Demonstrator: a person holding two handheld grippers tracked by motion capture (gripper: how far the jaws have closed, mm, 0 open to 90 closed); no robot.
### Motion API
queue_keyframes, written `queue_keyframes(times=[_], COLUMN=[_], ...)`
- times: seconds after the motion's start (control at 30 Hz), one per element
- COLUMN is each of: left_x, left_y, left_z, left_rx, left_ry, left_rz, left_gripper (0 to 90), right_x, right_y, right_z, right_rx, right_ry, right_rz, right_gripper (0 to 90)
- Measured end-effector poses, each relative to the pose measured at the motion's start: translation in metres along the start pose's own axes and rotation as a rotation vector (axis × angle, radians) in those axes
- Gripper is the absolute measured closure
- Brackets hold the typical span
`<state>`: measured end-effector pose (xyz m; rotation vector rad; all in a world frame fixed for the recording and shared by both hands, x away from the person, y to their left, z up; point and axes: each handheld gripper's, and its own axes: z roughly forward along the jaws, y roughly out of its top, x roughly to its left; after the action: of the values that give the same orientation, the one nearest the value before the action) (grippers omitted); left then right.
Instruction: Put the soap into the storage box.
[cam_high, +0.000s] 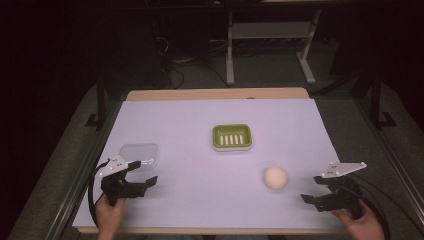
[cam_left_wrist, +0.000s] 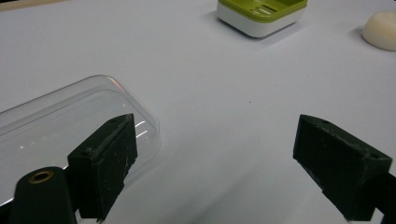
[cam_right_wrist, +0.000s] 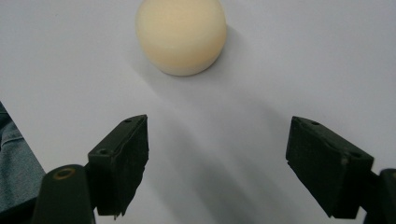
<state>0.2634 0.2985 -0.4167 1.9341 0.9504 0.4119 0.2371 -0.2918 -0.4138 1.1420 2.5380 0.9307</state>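
Note:
A round cream soap (cam_high: 276, 178) lies on the white table sheet, right of centre; it shows close up (cam_right_wrist: 181, 35) in the right gripper view. A green and white soap dish (cam_high: 232, 137) sits mid-table, also at the top (cam_left_wrist: 261, 14) of the left gripper view. A clear plastic lid (cam_high: 140, 154) lies at the left. My left gripper (cam_high: 145, 175) is open just in front of the lid (cam_left_wrist: 70, 126), its left jaw by the lid's edge. Low at the right, my right gripper (cam_high: 310, 189) is open, jaws pointing at the soap and apart from it.
The white sheet (cam_high: 200, 115) covers most of a wooden table. Dark floor, cables and a white frame (cam_high: 270, 45) lie beyond the far edge. Metal rails run along both sides of the table.

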Motion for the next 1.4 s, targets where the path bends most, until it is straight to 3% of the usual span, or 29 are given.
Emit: queue_keyframes(times=[0.27, 0.4, 0.8, 1.03, 1.4], left_x=[0.000, 0.000, 0.000, 0.000, 0.001], left_y=[0.000, 0.000, -0.001, -0.001, -0.001], left_z=[0.000, -0.001, -0.001, -0.001, -0.001], left_rx=[-0.003, 0.002, 0.000, -0.001, -0.007], left_ry=[0.002, 0.005, 0.008, 0.007, 0.007], left_rz=[0.013, 0.010, -0.004, -0.001, 0.004], left_gripper=[12.8, 12.8, 12.9, 12.8, 12.8], right_x=[0.004, 0.007, 0.012, 0.013, 0.015], right_y=[0.010, 0.018, 0.039, 0.054, 0.068], right_z=[0.002, 0.004, 0.009, 0.014, 0.024], right_rx=[0.024, 0.040, 0.065, 0.083, 0.112], right_ry=[-0.009, -0.007, 0.001, 0.000, 0.012], right_rz=[-0.028, -0.010, -0.026, -0.060, -0.073], right_gripper=[18.1, 17.1, 16.3, 16.3, 16.3])
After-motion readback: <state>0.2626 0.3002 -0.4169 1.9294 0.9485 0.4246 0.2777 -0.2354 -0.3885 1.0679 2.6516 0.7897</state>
